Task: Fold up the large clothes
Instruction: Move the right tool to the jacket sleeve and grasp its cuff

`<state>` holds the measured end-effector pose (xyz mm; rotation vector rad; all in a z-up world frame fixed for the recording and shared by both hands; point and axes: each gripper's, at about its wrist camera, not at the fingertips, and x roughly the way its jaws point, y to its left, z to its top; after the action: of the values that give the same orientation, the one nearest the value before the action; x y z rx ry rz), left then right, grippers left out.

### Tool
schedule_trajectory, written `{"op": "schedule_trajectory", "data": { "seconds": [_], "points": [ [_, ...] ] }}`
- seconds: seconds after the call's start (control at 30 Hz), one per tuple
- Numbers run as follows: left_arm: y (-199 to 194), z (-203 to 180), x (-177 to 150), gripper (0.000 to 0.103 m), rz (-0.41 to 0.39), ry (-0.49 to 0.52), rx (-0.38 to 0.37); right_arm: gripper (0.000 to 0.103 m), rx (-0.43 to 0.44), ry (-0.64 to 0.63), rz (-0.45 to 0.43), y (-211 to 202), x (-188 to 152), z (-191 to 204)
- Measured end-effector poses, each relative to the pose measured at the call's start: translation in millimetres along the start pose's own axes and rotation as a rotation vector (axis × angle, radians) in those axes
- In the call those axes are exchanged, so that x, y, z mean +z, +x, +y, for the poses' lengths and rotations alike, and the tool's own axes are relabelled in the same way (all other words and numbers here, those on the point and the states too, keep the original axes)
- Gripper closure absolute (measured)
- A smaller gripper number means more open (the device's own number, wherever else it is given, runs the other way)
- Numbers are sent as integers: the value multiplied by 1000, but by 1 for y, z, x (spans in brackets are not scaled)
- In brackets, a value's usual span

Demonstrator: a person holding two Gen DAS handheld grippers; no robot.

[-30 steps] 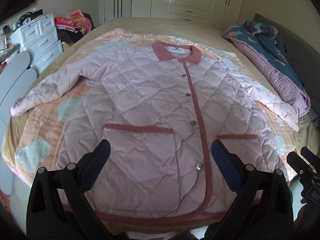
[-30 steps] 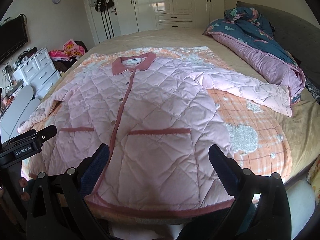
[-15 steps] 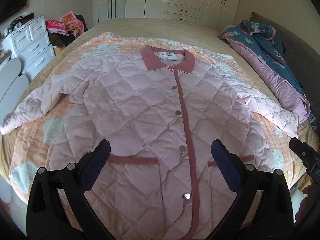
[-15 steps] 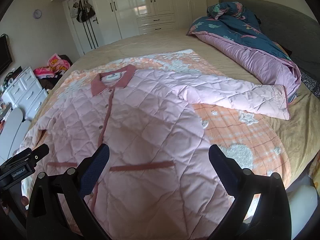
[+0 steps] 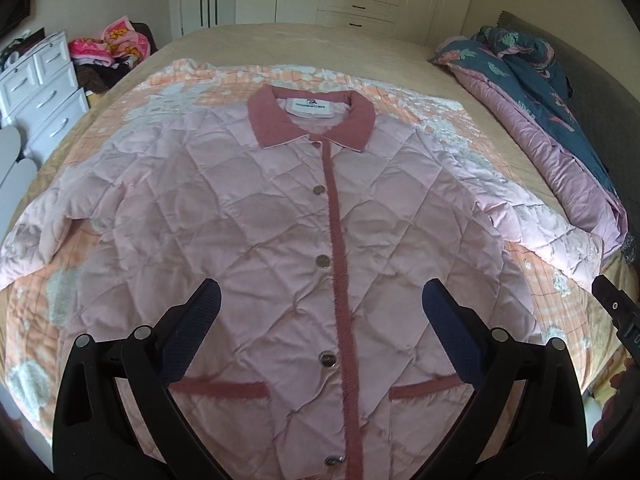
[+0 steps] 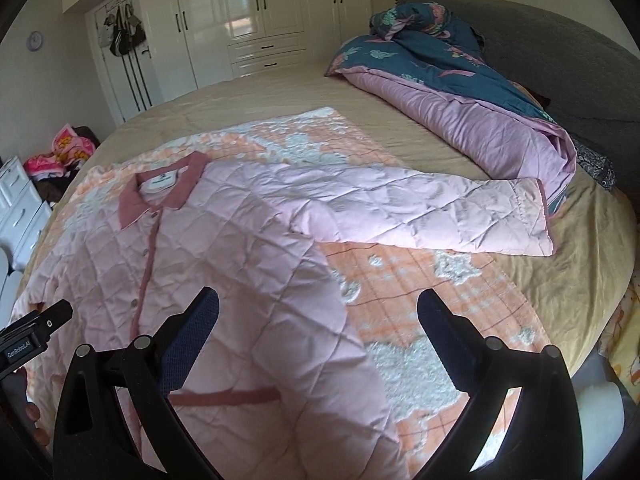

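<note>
A pink quilted jacket [image 5: 280, 216] with a dusty-rose collar [image 5: 312, 122] and button placket lies flat, face up and buttoned, on the bed. Both sleeves are spread out; the right sleeve [image 6: 420, 208] reaches toward the duvet. My left gripper [image 5: 320, 312] is open and empty, hovering above the jacket's middle. My right gripper [image 6: 318, 314] is open and empty above the jacket's right side edge. The jacket also shows in the right wrist view [image 6: 224, 264]. The other gripper's tip shows at the edge of each view.
An orange and white patterned blanket [image 6: 420, 312] lies under the jacket on the tan bed [image 6: 280, 96]. A rumpled teal and mauve duvet [image 6: 460, 92] lies at the right. White drawers [image 5: 44, 92] stand left of the bed, wardrobes [image 6: 260, 12] beyond.
Both grippers have moved forward over the jacket, from its hem toward its middle. The right gripper has also swung right, toward the right sleeve. Both stayed open.
</note>
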<state>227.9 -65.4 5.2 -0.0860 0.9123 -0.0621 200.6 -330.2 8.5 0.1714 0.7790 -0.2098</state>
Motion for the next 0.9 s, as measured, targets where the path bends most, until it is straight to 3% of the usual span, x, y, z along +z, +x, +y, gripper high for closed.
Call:
{"op": "schedule_trajectory", "data": {
  "seconds": [0.37, 0.9],
  "points": [
    [60, -35, 24, 8, 57, 42, -12, 4, -76, 115, 42, 59, 17, -62],
    [133, -51, 68, 8, 95, 39, 4, 4, -136, 573, 153, 159, 29, -205]
  ]
}}
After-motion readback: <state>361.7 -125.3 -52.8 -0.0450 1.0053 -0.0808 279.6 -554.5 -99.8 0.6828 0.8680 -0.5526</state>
